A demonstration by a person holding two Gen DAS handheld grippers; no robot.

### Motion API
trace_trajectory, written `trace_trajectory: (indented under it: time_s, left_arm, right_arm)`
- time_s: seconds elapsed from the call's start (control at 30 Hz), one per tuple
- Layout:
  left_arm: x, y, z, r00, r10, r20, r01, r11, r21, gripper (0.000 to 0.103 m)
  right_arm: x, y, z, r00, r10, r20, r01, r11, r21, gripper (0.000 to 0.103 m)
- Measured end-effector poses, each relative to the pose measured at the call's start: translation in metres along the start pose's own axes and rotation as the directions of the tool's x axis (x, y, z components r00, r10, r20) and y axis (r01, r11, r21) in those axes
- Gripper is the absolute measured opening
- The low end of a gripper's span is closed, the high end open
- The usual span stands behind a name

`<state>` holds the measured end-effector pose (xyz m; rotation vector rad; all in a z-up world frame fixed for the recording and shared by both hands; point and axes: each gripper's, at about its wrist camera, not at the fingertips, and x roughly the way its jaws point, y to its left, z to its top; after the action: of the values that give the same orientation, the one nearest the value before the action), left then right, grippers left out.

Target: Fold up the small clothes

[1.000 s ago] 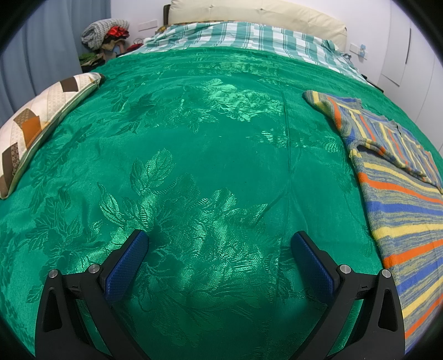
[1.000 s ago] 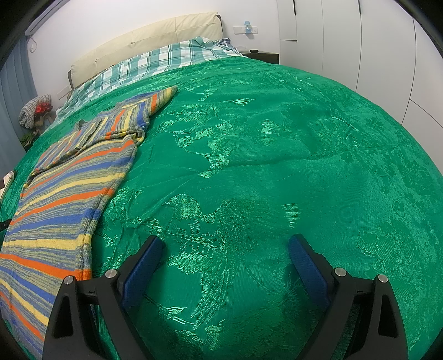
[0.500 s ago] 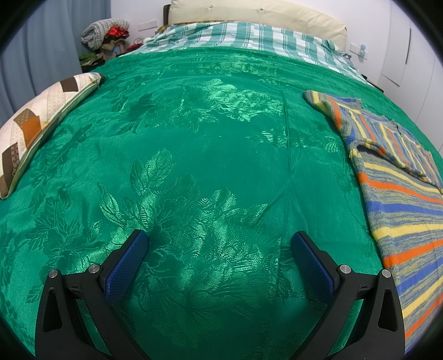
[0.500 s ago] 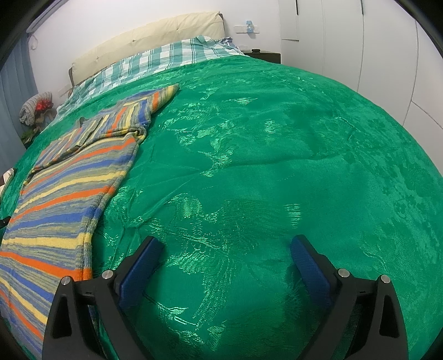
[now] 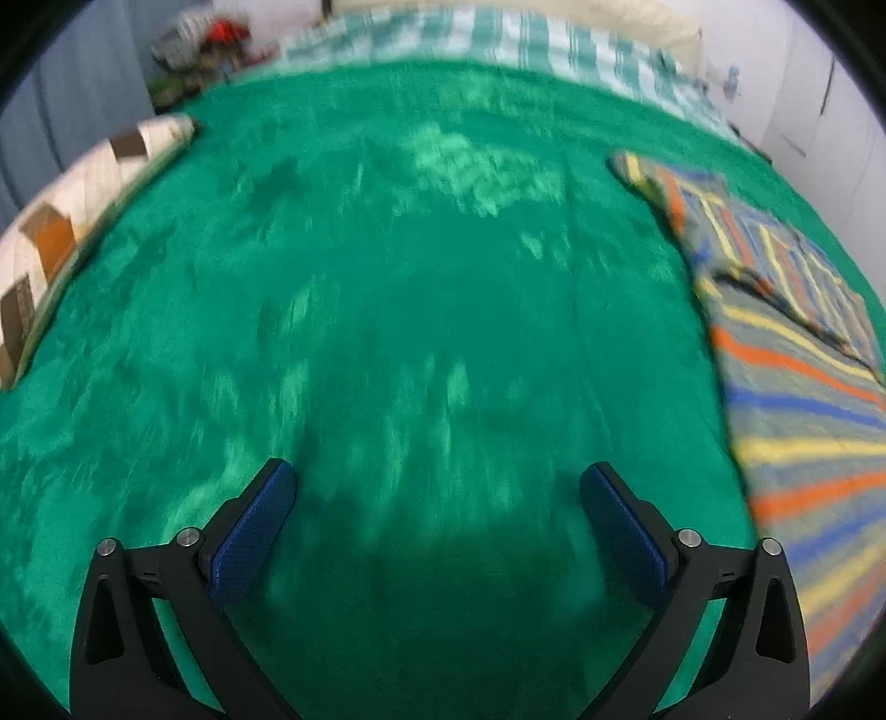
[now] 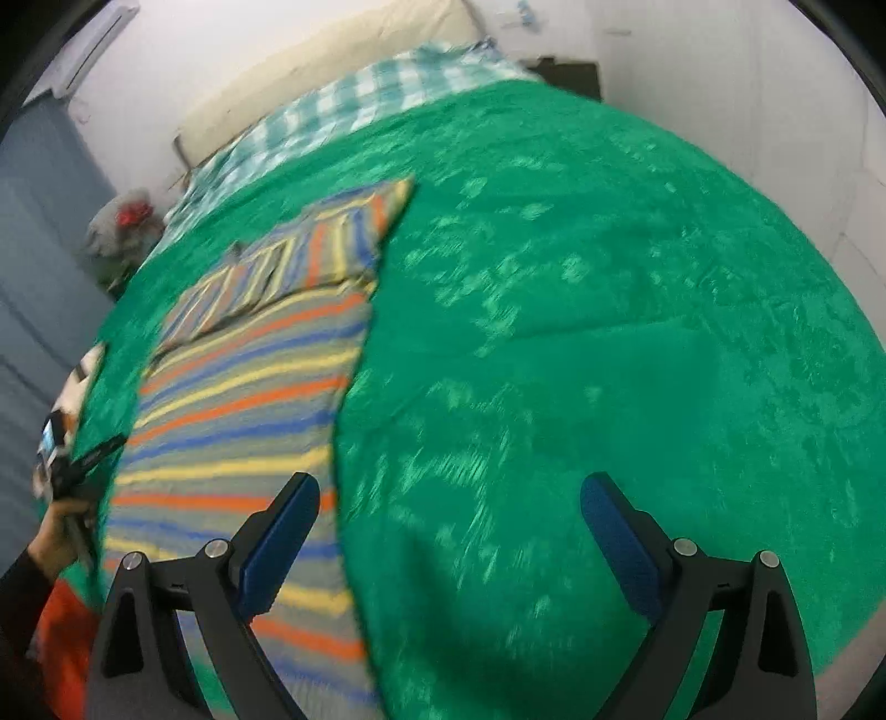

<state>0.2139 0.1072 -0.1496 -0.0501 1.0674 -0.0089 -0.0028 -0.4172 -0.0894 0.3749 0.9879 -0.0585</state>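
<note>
A striped knit garment (image 6: 249,387) in grey, orange, blue and yellow lies flat on the green bedspread (image 6: 609,332), with one sleeve folded across its top. In the left wrist view the garment (image 5: 803,387) lies at the right. My left gripper (image 5: 437,487) is open and empty above bare bedspread, left of the garment. My right gripper (image 6: 448,498) is open and empty, its left finger (image 6: 277,531) over the garment's right edge. The left gripper also shows at the far left of the right wrist view (image 6: 72,459), held in a hand. Both views are motion-blurred.
A patchwork cushion (image 5: 72,232) lies at the bed's left edge. A checked sheet (image 5: 487,39) and a cream headboard (image 6: 332,72) are at the far end. A pile of things (image 5: 194,44) sits beside the bed. White cupboards (image 6: 747,83) stand at the right.
Both grippers have moved and the views are now blurred. The right gripper has swung left and risen, so the garment sits more central. The left view has shifted slightly.
</note>
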Motion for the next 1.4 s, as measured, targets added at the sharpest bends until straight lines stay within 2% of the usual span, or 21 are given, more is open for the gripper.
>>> trace_trajectory:
  time_s: [0.1, 0.17, 0.23, 0.3, 0.37, 0.43, 0.47, 0.53, 0.57, 0.6, 0.63, 0.67, 0.7, 0.77, 0.93, 1.0, 1.07, 1.2, 1.27, 1.37, 1.4]
  left_arm:
    - [-0.048, 0.002, -0.034, 0.981, -0.192, -0.029, 0.192, 0.981, -0.008, 0.09]
    - [-0.073, -0.009, -0.069, 0.939, -0.331, -0.088, 0.333, 0.943, 0.012, 0.09]
    - [-0.076, -0.028, -0.1, 0.916, -0.363, -0.17, 0.374, 0.927, 0.036, 0.089]
    - [-0.073, -0.047, -0.123, 0.902, -0.369, -0.226, 0.392, 0.918, 0.065, 0.081]
    - [-0.071, -0.065, -0.138, 0.913, -0.337, -0.229, 0.372, 0.92, 0.127, 0.08]
    - [-0.073, -0.076, -0.144, 0.927, -0.307, -0.215, 0.344, 0.925, 0.162, 0.067]
    - [-0.073, -0.077, -0.145, 0.923, -0.316, -0.219, 0.353, 0.922, 0.158, 0.053]
    - [-0.072, -0.08, -0.146, 0.902, -0.352, -0.248, 0.392, 0.91, 0.132, 0.026]
    - [-0.07, -0.082, -0.146, 0.893, -0.364, -0.266, 0.405, 0.906, 0.121, 0.005]
    - [-0.068, -0.083, -0.148, 0.883, -0.372, -0.285, 0.417, 0.902, 0.114, 0.005]
    - [-0.071, -0.084, -0.148, 0.885, -0.372, -0.28, 0.416, 0.901, 0.118, 0.004]
    - [-0.073, -0.083, -0.147, 0.881, -0.383, -0.277, 0.426, 0.898, 0.113, 0.004]
    - [-0.077, -0.08, -0.145, 0.871, -0.41, -0.27, 0.447, 0.89, 0.089, 0.003]
    - [-0.087, -0.066, -0.134, 0.837, -0.496, -0.231, 0.507, 0.862, -0.017, 0.003]
    - [-0.1, -0.043, -0.088, 0.733, -0.676, -0.072, 0.651, 0.728, -0.214, 0.003]
    - [-0.095, -0.039, -0.063, 0.71, -0.704, -0.017, 0.677, 0.689, -0.26, 0.003]
    - [-0.085, -0.04, -0.029, 0.709, -0.704, 0.032, 0.682, 0.674, -0.284, 0.003]
    - [-0.044, -0.053, 0.047, 0.717, -0.691, 0.091, 0.675, 0.656, -0.337, 0.003]
    - [-0.018, -0.066, 0.086, 0.736, -0.669, 0.103, 0.656, 0.665, -0.357, 0.003]
    - [0.021, -0.083, 0.133, 0.759, -0.644, 0.095, 0.624, 0.678, -0.388, 0.003]
    - [0.036, -0.089, 0.149, 0.775, -0.626, 0.079, 0.602, 0.695, -0.393, 0.003]
  right_arm:
    - [-0.007, 0.004, -0.011, 0.992, 0.083, -0.091, -0.084, 0.996, -0.009, 0.094]
    - [-0.004, 0.007, -0.023, 0.973, 0.159, -0.167, -0.16, 0.987, 0.007, 0.091]
    - [0.006, 0.012, -0.035, 0.945, 0.221, -0.243, -0.219, 0.975, 0.035, 0.086]
    - [0.019, 0.021, -0.047, 0.918, 0.244, -0.313, -0.243, 0.969, 0.041, 0.081]
    - [0.034, 0.031, -0.055, 0.899, 0.215, -0.381, -0.231, 0.973, 0.003, 0.078]
    - [0.044, 0.038, -0.061, 0.886, 0.202, -0.417, -0.23, 0.973, -0.017, 0.07]
    - [0.049, 0.042, -0.065, 0.874, 0.206, -0.44, -0.239, 0.971, -0.019, 0.065]
    - [0.055, 0.048, -0.073, 0.859, 0.202, -0.47, -0.249, 0.968, -0.039, 0.052]
    - [0.057, 0.05, -0.076, 0.856, 0.19, -0.481, -0.248, 0.967, -0.059, 0.039]
    - [0.056, 0.052, -0.077, 0.853, 0.18, -0.49, -0.246, 0.967, -0.072, 0.026]
    - [0.055, 0.053, -0.077, 0.854, 0.171, -0.492, -0.24, 0.967, -0.08, 0.02]
    - [0.052, 0.051, -0.075, 0.845, 0.206, -0.494, -0.268, 0.962, -0.058, 0.006]
    - [0.047, 0.048, -0.074, 0.834, 0.257, -0.488, -0.305, 0.952, -0.02, 0.006]
    - [0.033, 0.045, -0.066, 0.838, 0.314, -0.446, -0.339, 0.94, 0.025, 0.006]
    - [0.013, 0.029, -0.032, 0.826, 0.515, -0.229, -0.474, 0.854, 0.214, 0.006]
    - [0.015, 0.022, -0.007, 0.815, 0.569, -0.107, -0.525, 0.804, 0.278, 0.006]
    - [0.022, 0.016, 0.025, 0.813, 0.582, 0.002, -0.554, 0.773, 0.308, 0.006]
    - [0.056, 0.022, 0.096, 0.814, 0.568, 0.119, -0.572, 0.75, 0.333, 0.006]
    - [0.085, 0.02, 0.137, 0.818, 0.558, 0.142, -0.566, 0.735, 0.373, 0.006]
    - [0.128, 0.018, 0.191, 0.843, 0.515, 0.154, -0.527, 0.737, 0.424, 0.006]
    - [0.141, 0.018, 0.206, 0.855, 0.497, 0.151, -0.509, 0.743, 0.434, 0.006]
